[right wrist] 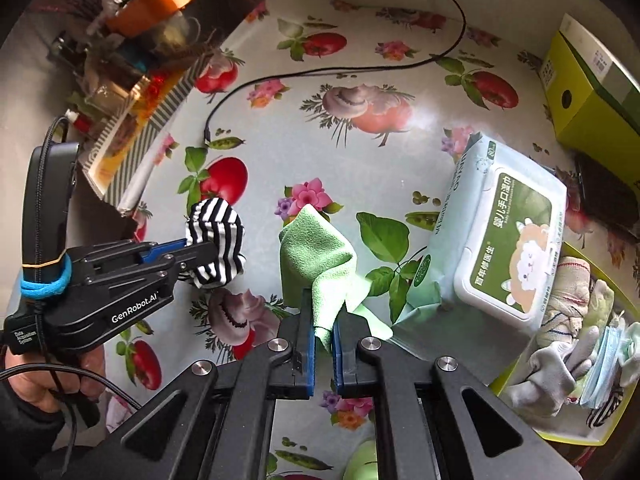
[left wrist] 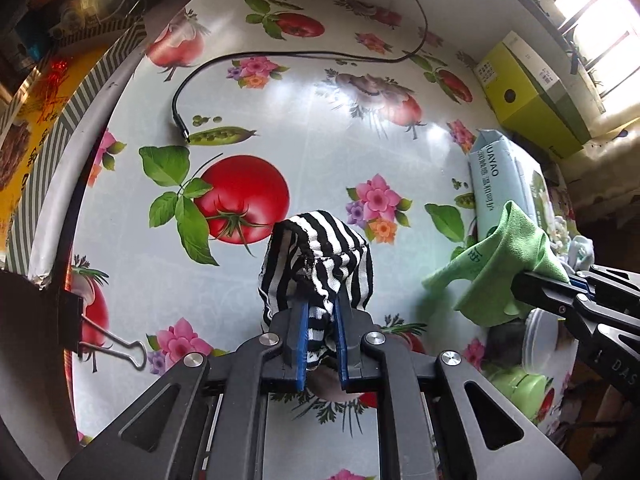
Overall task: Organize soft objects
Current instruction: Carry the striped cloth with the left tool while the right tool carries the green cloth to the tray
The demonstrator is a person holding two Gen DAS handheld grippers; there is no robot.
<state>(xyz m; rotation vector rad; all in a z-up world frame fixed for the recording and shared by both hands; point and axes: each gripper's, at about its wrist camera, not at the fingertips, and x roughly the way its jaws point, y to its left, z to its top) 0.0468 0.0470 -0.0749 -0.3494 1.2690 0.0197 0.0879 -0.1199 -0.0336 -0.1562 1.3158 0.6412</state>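
My left gripper (left wrist: pixel 322 320) is shut on a black-and-white striped sock (left wrist: pixel 320 256) and holds it above the flowered tablecloth. It also shows in the right wrist view (right wrist: pixel 188 246), with the sock (right wrist: pixel 216 240) at its tip. My right gripper (right wrist: pixel 324 328) is shut on a green cloth (right wrist: pixel 316 256), which hangs bunched above the table. In the left wrist view the right gripper (left wrist: pixel 532 284) enters from the right with the green cloth (left wrist: pixel 496 264). A yellow-green box (right wrist: pixel 516 376) at the right holds several soft items: gloves, socks, face masks.
A pack of wet wipes (right wrist: pixel 500 232) lies right of the green cloth. A black cable (left wrist: pixel 248 60) runs across the table. A yellow-green carton (left wrist: pixel 532 92) stands at the back right. Striped packaging (left wrist: pixel 60 120) and a binder clip (left wrist: pixel 116 348) are at the left edge.
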